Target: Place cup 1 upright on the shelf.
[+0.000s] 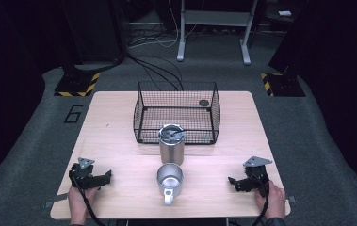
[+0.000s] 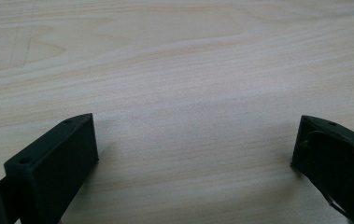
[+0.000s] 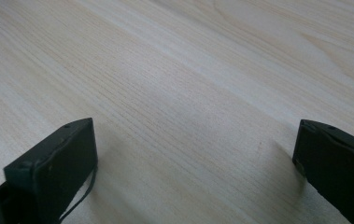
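Observation:
A steel mug (image 1: pixel 169 179) with its handle toward the front edge stands at the table's front middle. Just behind it stands a taller steel canister (image 1: pixel 172 142) with a dark lid. A black wire basket (image 1: pixel 176 113) sits behind that, a small dark disc (image 1: pixel 204 102) inside at its back right. My left gripper (image 1: pixel 104 178) rests on the table at the front left, held by a hand, jaws wide apart over bare wood (image 2: pixel 193 126). My right gripper (image 1: pixel 232 182) rests at the front right, also open, with nothing between its fingers (image 3: pixel 195 130).
The light wooden table (image 1: pixel 119 117) has bare room on both sides of the basket. Beyond it, on the grey floor, are cables (image 1: pixel 157 70), a metal desk frame (image 1: pixel 214 28) and black stands with yellow-striped bases (image 1: pixel 77 84).

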